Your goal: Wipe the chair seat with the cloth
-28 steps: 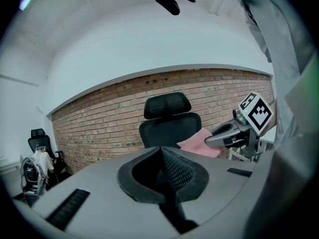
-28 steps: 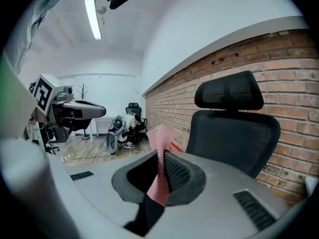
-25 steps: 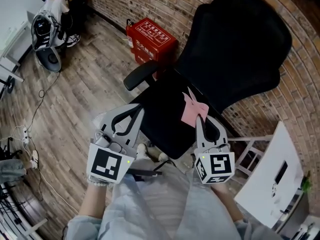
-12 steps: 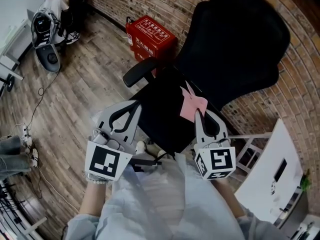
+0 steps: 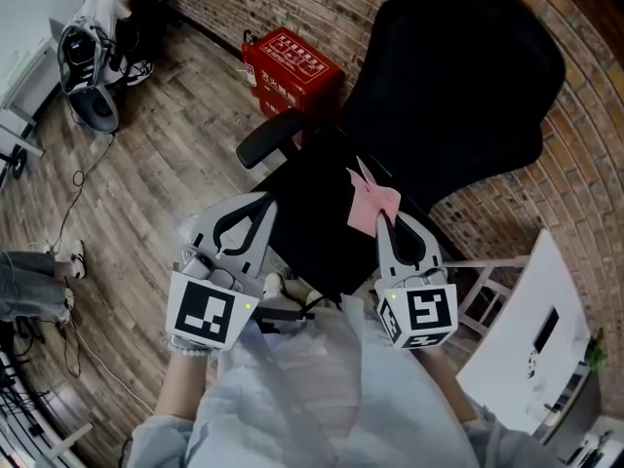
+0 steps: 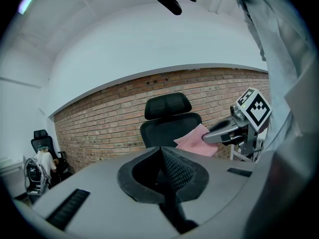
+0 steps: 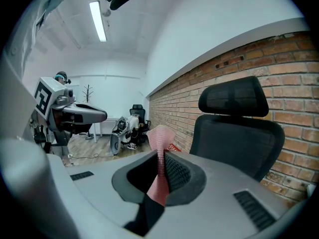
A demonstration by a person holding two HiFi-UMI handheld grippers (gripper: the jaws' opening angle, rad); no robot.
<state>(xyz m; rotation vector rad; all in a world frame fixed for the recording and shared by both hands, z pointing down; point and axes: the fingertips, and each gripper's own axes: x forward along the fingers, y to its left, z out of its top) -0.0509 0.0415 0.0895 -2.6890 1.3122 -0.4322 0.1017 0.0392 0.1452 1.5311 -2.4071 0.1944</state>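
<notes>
Your right gripper [image 5: 383,220] has its jaws clamped on a pink cloth [image 5: 370,201]. The right gripper view confirms the grip: the fabric is pinched between the two pads, with a loose fold standing up beyond the tips and the rest hanging below them.

Your left gripper [image 5: 257,207] has its jaws closed together. The left gripper view shows the two pads meeting with nothing between them.

The cloth is over the right rear part of the chair seat [image 5: 310,217], close to where the seat meets the backrest [image 5: 458,86]. From the head view I cannot tell whether it touches the seat. The left gripper view shows it sticking out from the tips of the right gripper, in front of the chair.

The left gripper is over the seat's front left edge, well apart from the cloth and below the left armrest [image 5: 271,140] in the picture. The two grippers are side by side, both pointing towards the chair.

A red box [image 5: 292,70] stands on the wooden floor [image 5: 146,193] against the brick wall [image 5: 322,3], just beside the chair. A white table [image 5: 531,349] is at your right.
</notes>
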